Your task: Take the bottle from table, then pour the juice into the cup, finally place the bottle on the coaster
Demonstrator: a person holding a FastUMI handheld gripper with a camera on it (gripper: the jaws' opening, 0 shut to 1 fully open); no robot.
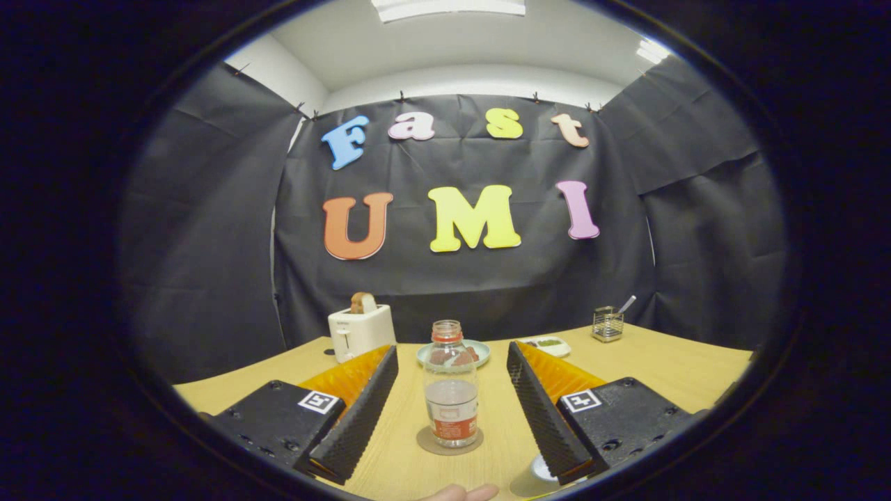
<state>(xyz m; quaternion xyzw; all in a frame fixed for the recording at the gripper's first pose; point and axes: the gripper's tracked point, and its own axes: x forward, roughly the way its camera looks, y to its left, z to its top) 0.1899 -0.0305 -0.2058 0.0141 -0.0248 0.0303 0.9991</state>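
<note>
Standing upright on coaster (450, 442), bottle (451, 390), between spread fingers (362, 407), untouched

So the bottle (451, 390) is standing upright on the round coaster (450, 441), right between the gripper (452, 355) fingers, which are spread wide and not touching it. Cap's off, a bit of juice left inside. Behind it there's a plate (454, 353) with some food, a white toaster (360, 331) with bread sticking out, and a small wire holder (608, 324) further back on the wooden table (668, 369).
</note>
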